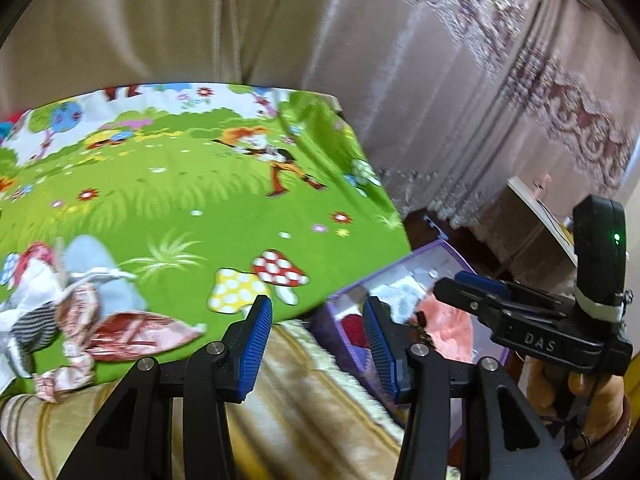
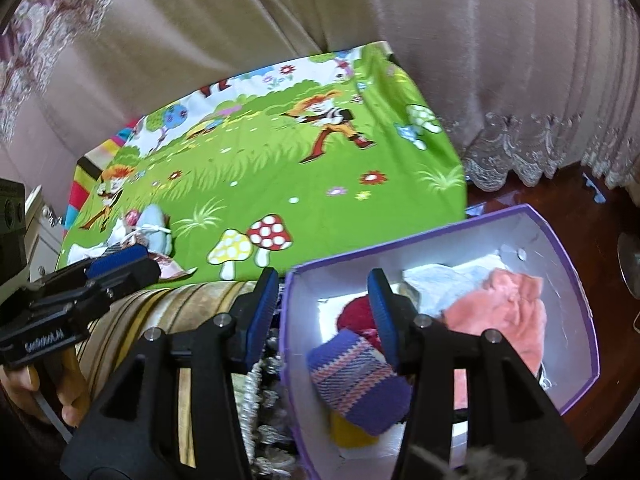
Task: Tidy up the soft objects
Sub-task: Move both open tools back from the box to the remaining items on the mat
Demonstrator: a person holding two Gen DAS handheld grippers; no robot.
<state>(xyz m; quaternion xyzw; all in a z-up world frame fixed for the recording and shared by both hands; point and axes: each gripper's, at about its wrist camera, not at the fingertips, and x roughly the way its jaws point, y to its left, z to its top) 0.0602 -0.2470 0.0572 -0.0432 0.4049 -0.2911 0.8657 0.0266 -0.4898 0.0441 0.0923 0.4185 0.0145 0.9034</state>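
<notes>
A bright green cartoon-print sheet [image 1: 192, 184] covers the surface ahead, backed by pale curtains [image 1: 200, 20]. A striped beige cushion [image 1: 280, 392] edge lies between the sheet and both grippers. To the right, on a dark wooden floor [image 2: 580, 208], sits a purple box [image 2: 568, 248] with a white inside.

The left gripper [image 1: 318, 344] hangs over the cushion edge with its jaws spread apart and nothing between them. The right gripper [image 2: 324, 316] hovers above the near left corner of the box, jaws likewise wide and empty; one finger is outside the box wall, the other over its interior.

A heap of small cloths [image 1: 80, 312] lies on the sheet at the left, motion-blurred: a pink patterned piece, a pale blue one and a striped one can be made out, but not their shapes. In the right view the left gripper's body hides part of this heap.

Inside the box, a purple striped knit sock [image 2: 356, 384] lies rolled, its long axis running from the near left wall toward the lower right. Behind it lie a red item [image 2: 356, 312], a peach cloth [image 2: 500, 312] and a white cloth [image 2: 440, 284]. A yellow item [image 2: 348, 432] shows partly beneath the sock.
</notes>
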